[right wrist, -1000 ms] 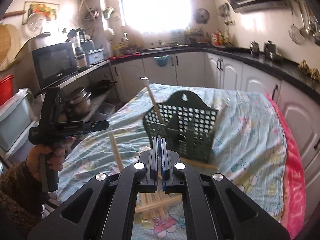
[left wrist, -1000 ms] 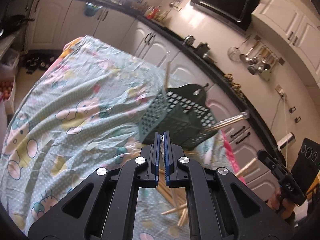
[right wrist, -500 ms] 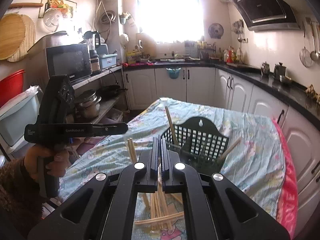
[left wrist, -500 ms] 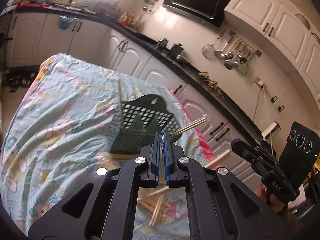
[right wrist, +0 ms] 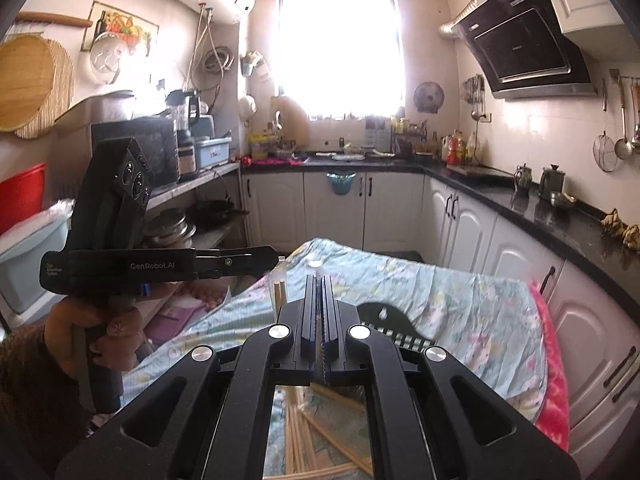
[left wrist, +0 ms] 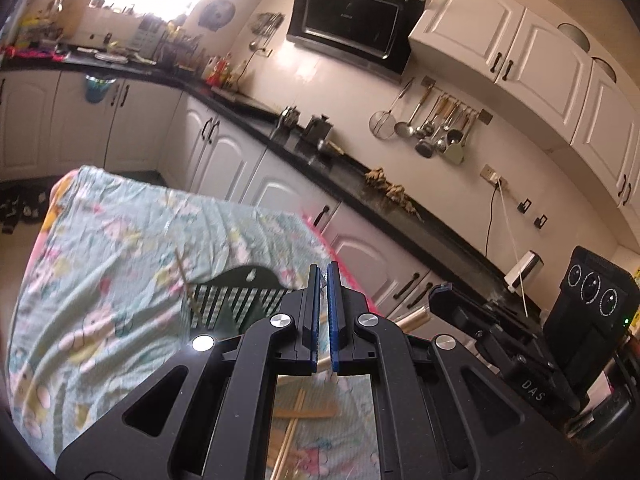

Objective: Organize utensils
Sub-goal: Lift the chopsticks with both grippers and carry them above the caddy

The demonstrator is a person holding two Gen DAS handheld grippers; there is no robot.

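Both grippers raised since before, left gripper [left wrist: 324, 276] and right gripper [right wrist: 316, 288] jaws together, basket [left wrist: 234, 294] now lower in view.

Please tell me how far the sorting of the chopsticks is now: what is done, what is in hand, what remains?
Done: one thin wooden chopstick stands in the dark green perforated plastic basket. In hand: the right gripper is shut, apparently on a pair of pale chopsticks; the left gripper is shut, nothing clearly held. Left: many loose chopsticks lie on the patterned cloth.
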